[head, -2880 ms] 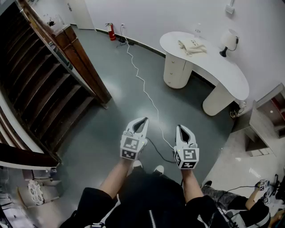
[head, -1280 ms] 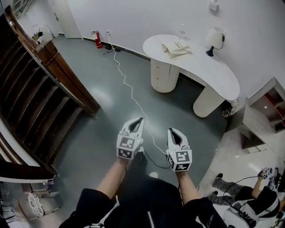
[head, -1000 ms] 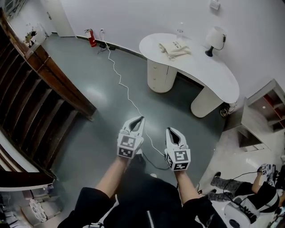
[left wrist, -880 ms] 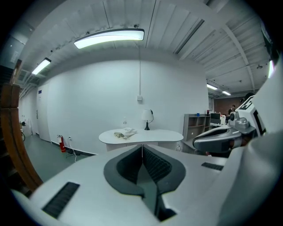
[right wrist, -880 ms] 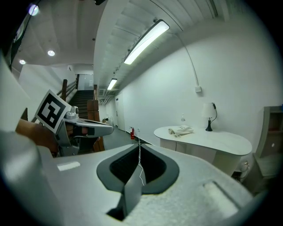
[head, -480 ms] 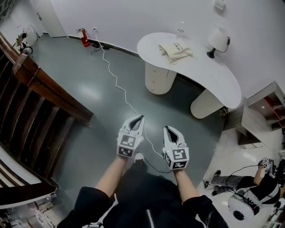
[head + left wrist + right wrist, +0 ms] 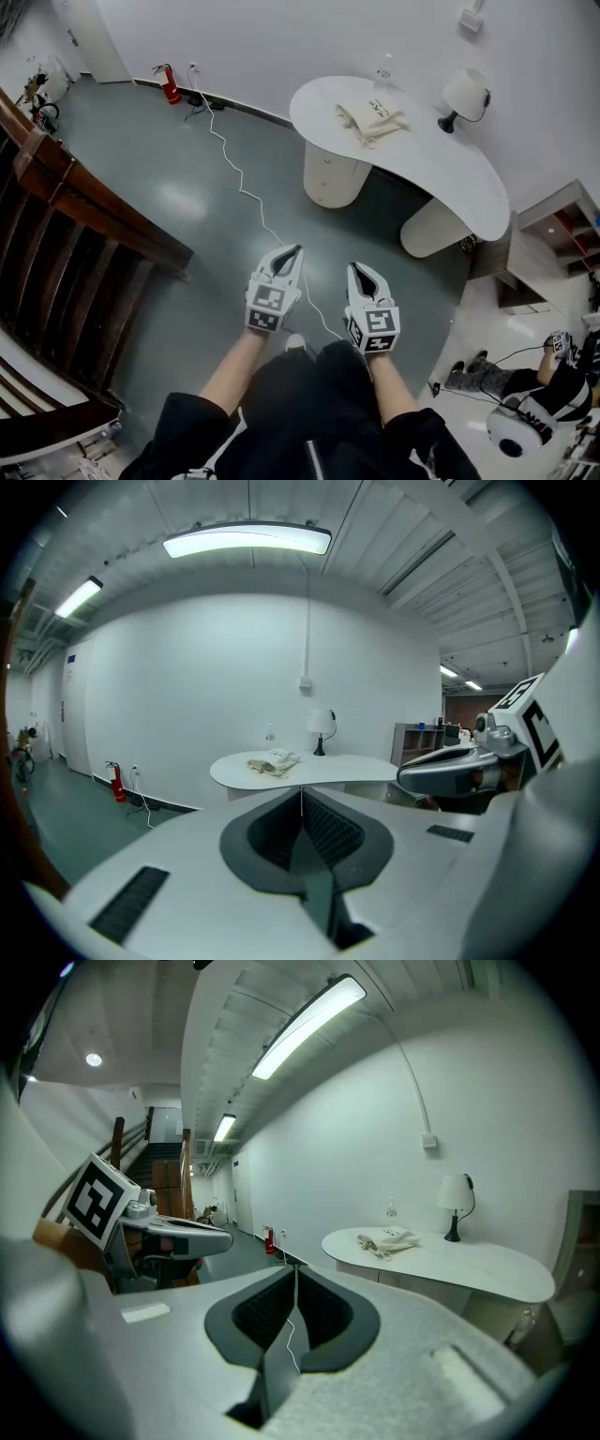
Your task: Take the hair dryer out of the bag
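A cream cloth bag (image 7: 372, 119) lies on the curved white table (image 7: 441, 178) across the room; it also shows as the bag (image 7: 272, 761) in the left gripper view and the bag (image 7: 389, 1240) in the right gripper view. No hair dryer can be seen. My left gripper (image 7: 295, 251) and right gripper (image 7: 355, 269) are held side by side over the grey floor, well short of the table. Both are shut with nothing between their jaws. The left gripper (image 7: 301, 789) and the right gripper (image 7: 295, 1267) point toward the table.
A white lamp (image 7: 463, 96) and a small clear bottle (image 7: 382, 67) stand on the table. A white cable (image 7: 242, 187) runs over the floor from the wall, beside a red fire extinguisher (image 7: 169, 82). A wooden staircase (image 7: 75, 225) is left, a shelf unit (image 7: 553, 234) right, a seated person (image 7: 525, 412) lower right.
Both grippers and I have moved forward across the floor toward the table, which now sits nearer and more central. The jaws have stayed shut.
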Action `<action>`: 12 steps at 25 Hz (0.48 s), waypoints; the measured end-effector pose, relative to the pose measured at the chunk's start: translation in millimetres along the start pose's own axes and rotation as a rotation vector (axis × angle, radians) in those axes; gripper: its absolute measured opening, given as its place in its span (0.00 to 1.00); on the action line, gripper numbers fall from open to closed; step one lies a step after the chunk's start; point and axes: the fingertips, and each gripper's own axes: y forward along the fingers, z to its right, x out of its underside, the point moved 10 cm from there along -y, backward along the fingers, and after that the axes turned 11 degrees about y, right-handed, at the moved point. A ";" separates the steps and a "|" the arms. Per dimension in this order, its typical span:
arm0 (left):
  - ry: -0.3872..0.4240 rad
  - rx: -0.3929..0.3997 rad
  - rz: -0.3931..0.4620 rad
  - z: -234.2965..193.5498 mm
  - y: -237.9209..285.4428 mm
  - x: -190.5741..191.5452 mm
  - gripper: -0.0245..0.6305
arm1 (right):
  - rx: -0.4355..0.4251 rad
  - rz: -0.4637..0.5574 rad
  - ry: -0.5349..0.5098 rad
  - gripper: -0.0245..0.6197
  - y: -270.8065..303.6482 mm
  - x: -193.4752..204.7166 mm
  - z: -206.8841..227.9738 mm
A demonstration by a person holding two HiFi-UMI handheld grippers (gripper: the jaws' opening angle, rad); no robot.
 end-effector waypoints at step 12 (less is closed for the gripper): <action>-0.001 0.050 -0.008 -10.7 55.0 -3.0 0.06 | 0.040 0.000 0.027 0.05 30.3 -5.2 31.0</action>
